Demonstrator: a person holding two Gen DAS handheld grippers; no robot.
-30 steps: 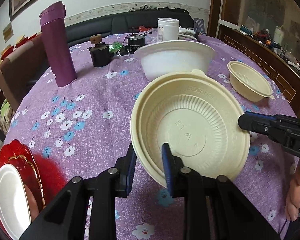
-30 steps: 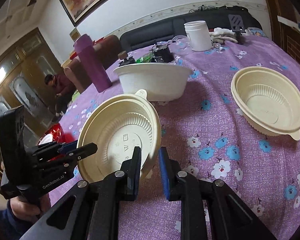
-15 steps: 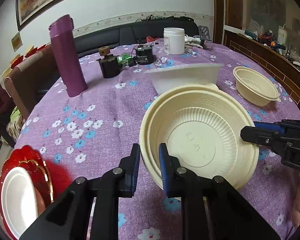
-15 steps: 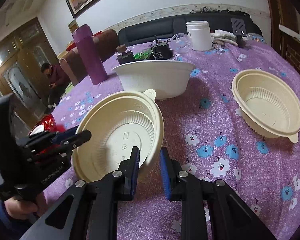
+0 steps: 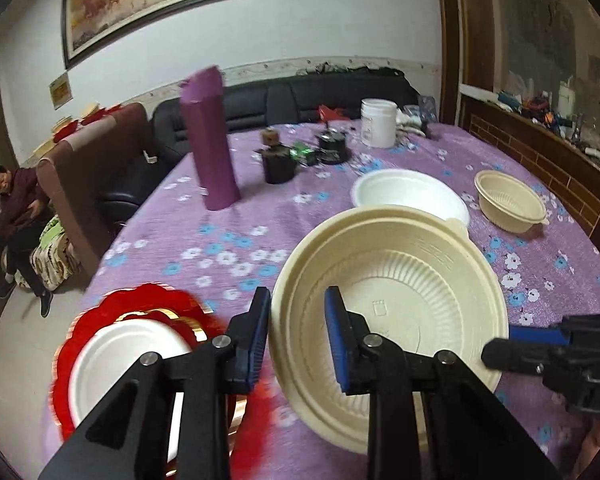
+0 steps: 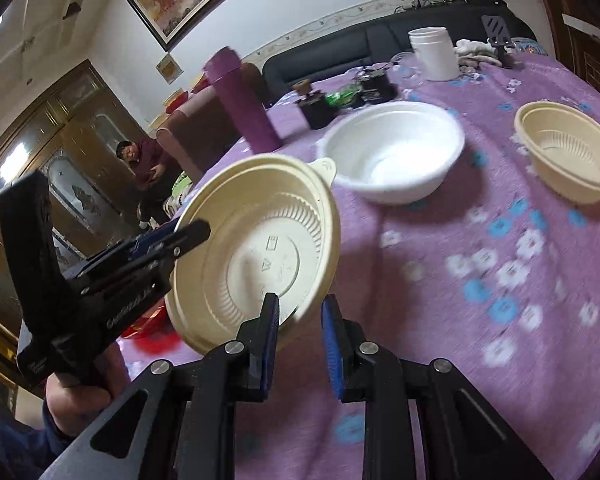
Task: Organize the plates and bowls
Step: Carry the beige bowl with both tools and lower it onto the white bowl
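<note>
I have the cream ribbed bowl (image 5: 396,312) lifted off the table (image 5: 260,216), tilted, its rim between both sets of fingers: left gripper (image 5: 296,336) and right gripper (image 6: 299,328) are opening, likely to drop it at the red plate (image 5: 140,300)

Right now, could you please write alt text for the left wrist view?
Both grippers, left and right, hold a tilted cream bowl by opposite rims above a purple floral tablecloth, the jaws opening slightly. Behind sit a white bowl and a smaller cream bowl.
</note>
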